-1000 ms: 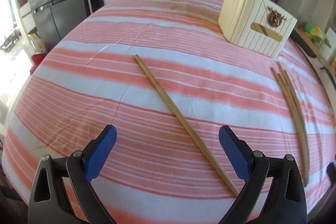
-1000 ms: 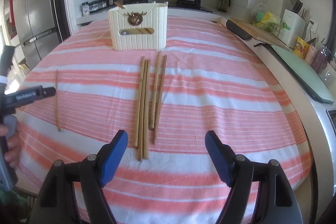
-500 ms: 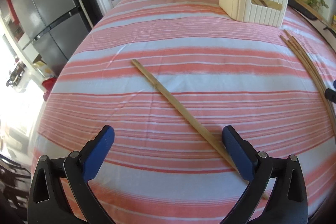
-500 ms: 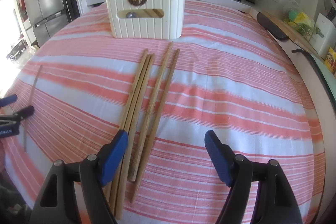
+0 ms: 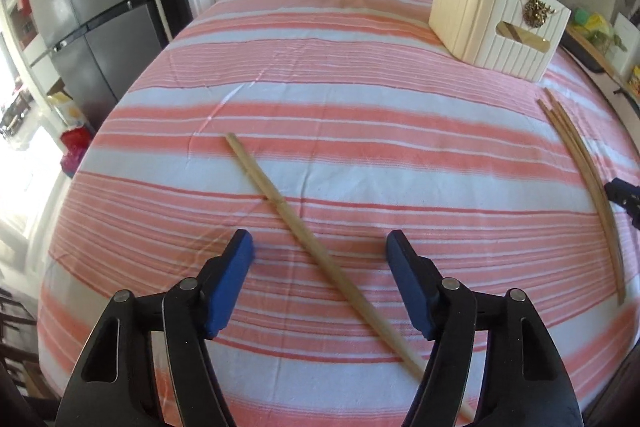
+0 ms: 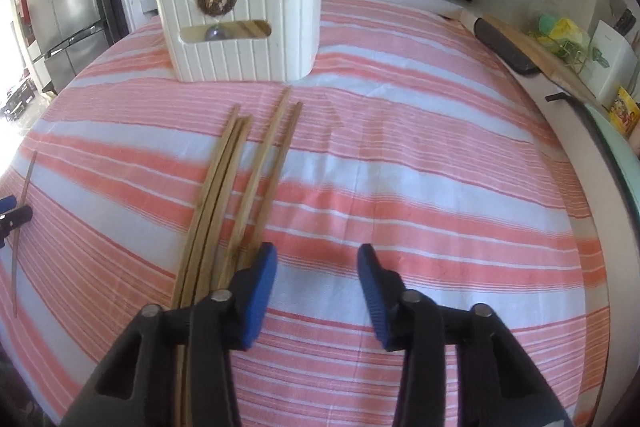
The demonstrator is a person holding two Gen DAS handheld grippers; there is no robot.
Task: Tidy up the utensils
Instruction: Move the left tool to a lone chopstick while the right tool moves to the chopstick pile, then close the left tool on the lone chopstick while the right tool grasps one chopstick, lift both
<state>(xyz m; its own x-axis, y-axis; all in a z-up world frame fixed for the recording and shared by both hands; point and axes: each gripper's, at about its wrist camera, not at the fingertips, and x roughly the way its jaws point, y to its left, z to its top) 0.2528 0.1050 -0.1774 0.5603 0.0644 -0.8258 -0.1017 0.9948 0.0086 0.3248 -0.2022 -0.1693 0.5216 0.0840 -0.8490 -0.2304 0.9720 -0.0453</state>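
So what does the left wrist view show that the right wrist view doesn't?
Only the left wrist view shows the left hand-held gripper open astride the lone chopstick. Only the right wrist view shows the right hand-held gripper open, the chopstick bundle beside its left finger, and a round metal object inside the box slot. Both show the white box, the striped cloth, both chopstick groups and the stove pans.
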